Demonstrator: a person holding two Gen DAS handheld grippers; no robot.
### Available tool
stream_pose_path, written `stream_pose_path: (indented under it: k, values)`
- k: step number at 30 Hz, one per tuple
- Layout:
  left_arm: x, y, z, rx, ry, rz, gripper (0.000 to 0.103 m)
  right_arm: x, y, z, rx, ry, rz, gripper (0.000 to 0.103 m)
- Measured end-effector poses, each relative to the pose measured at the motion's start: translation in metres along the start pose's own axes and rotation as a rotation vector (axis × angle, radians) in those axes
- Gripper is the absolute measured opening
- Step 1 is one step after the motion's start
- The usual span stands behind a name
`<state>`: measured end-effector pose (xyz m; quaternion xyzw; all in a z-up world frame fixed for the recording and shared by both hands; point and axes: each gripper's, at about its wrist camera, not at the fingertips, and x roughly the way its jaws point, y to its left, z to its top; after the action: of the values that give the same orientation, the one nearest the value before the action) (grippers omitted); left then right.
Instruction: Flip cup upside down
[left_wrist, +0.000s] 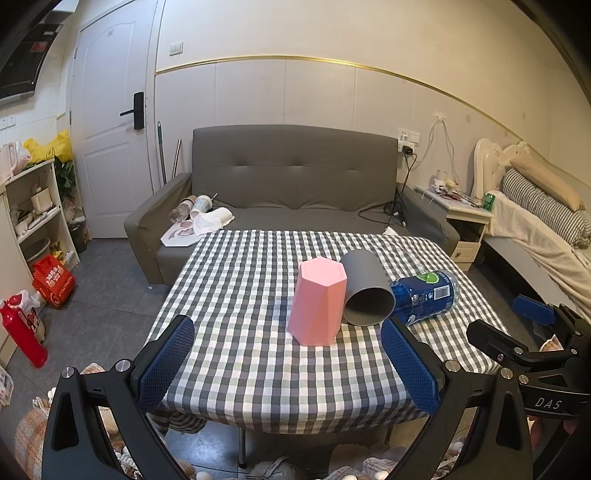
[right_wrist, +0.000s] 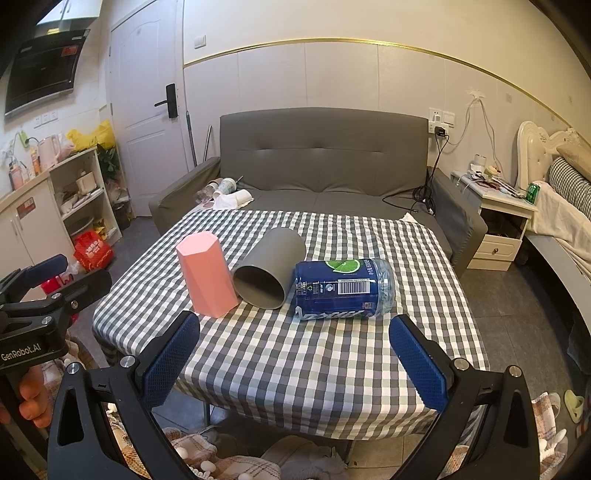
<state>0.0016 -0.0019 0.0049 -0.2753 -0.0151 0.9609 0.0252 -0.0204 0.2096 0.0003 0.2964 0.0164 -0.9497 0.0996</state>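
A pink faceted cup (left_wrist: 318, 302) (right_wrist: 206, 273) stands mouth down on the checkered tablecloth (left_wrist: 258, 369) (right_wrist: 295, 369). A grey cup (left_wrist: 365, 291) (right_wrist: 269, 271) lies on its side beside it, its open mouth facing me. My left gripper (left_wrist: 290, 338) is open and empty, just short of the pink cup. My right gripper (right_wrist: 295, 334) is open and empty, in front of the grey cup and a bottle. Each gripper also shows at the edge of the other's view.
A blue-labelled plastic bottle (left_wrist: 424, 297) (right_wrist: 341, 288) lies on its side right of the grey cup. A grey sofa (left_wrist: 295, 184) (right_wrist: 325, 162) stands behind the table, a nightstand (right_wrist: 506, 221) and bed to the right, shelves (left_wrist: 33, 214) to the left.
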Motion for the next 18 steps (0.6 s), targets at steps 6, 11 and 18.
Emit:
stream_pose_path:
  k: [6,11,18]
  values:
    - [0.0002,0.0001,-0.0001,0.001,0.0,0.0,0.103,-0.0001,-0.0003,0.0,-0.001,0.001,0.0,0.103]
    - [0.0003,0.0001,-0.0006,-0.001,0.001,0.0,0.103,0.0,0.0,-0.0008,-0.001,0.003,0.0,0.103]
    - [0.0003,0.0002,-0.0006,0.0,0.002,0.001,0.103,0.0007,0.0008,-0.0016,-0.002,0.006,0.001,0.103]
